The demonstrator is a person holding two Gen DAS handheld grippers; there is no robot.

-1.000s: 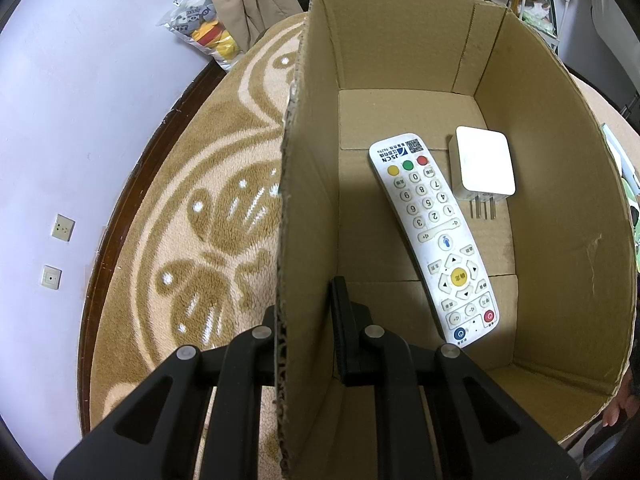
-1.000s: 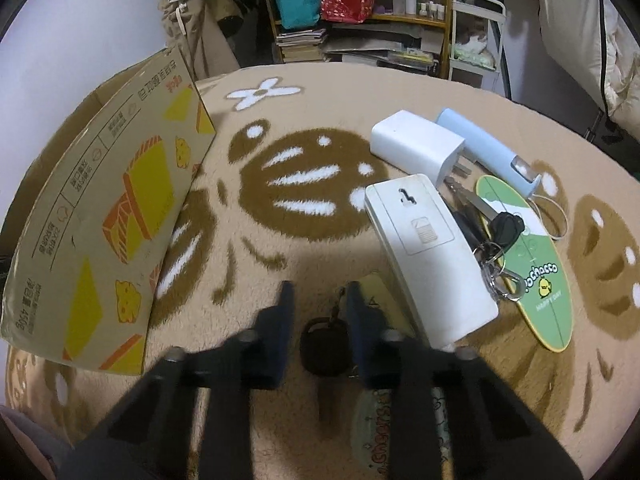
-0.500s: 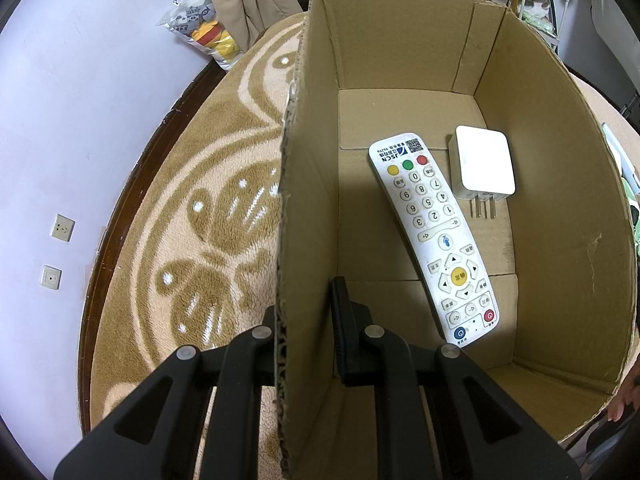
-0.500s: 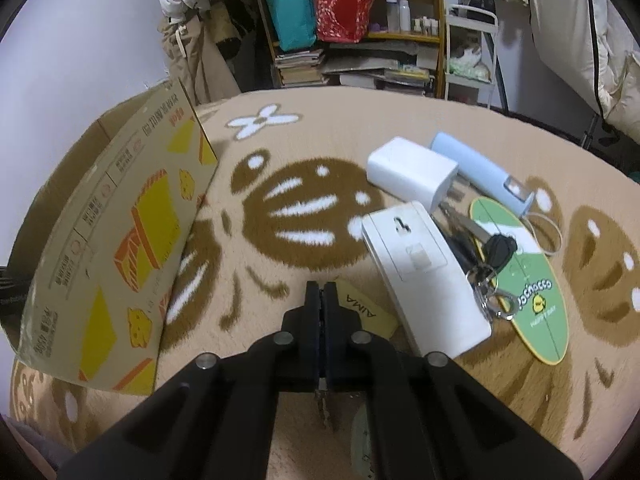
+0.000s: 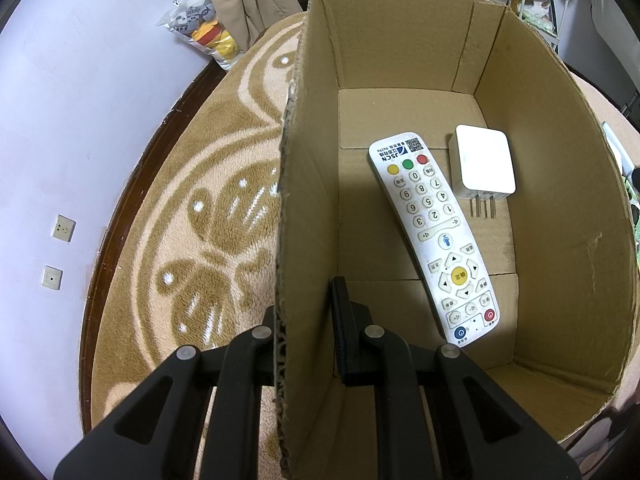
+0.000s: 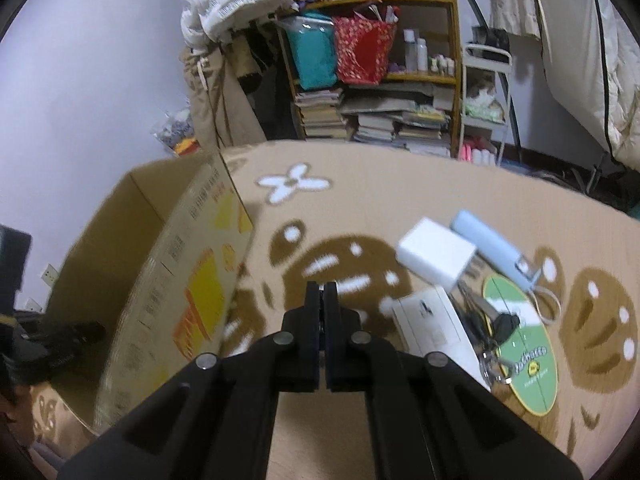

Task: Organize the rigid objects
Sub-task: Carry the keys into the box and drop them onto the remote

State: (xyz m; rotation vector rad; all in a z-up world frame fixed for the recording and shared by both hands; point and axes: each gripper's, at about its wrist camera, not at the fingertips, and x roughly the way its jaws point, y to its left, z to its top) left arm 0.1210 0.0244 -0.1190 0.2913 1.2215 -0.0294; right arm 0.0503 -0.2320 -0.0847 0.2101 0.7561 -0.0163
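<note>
My left gripper (image 5: 308,320) is shut on the left wall of the open cardboard box (image 5: 292,200), one finger inside and one outside. A white remote (image 5: 434,236) and a white charger (image 5: 484,166) lie on the box floor. My right gripper (image 6: 321,300) is shut and lifted above the rug; a key was between its fingers earlier, but it is hidden now. The box (image 6: 168,288) stands to its left. On the rug to its right lie a white adapter (image 6: 438,256), a white flat device (image 6: 436,332), a key bunch (image 6: 496,328), a blue tube (image 6: 492,248) and a green round card (image 6: 520,348).
The patterned beige rug (image 6: 400,200) covers a round table. A bookshelf (image 6: 380,80) with bags and books stands behind it. A wall (image 5: 60,120) with sockets is at the left, and a plastic bag of toys (image 5: 200,28) lies by it.
My right gripper closed on a dark key lying on the rug, then rose and tilted up, so the view now shows more of the room. The left gripper and box have not moved.
</note>
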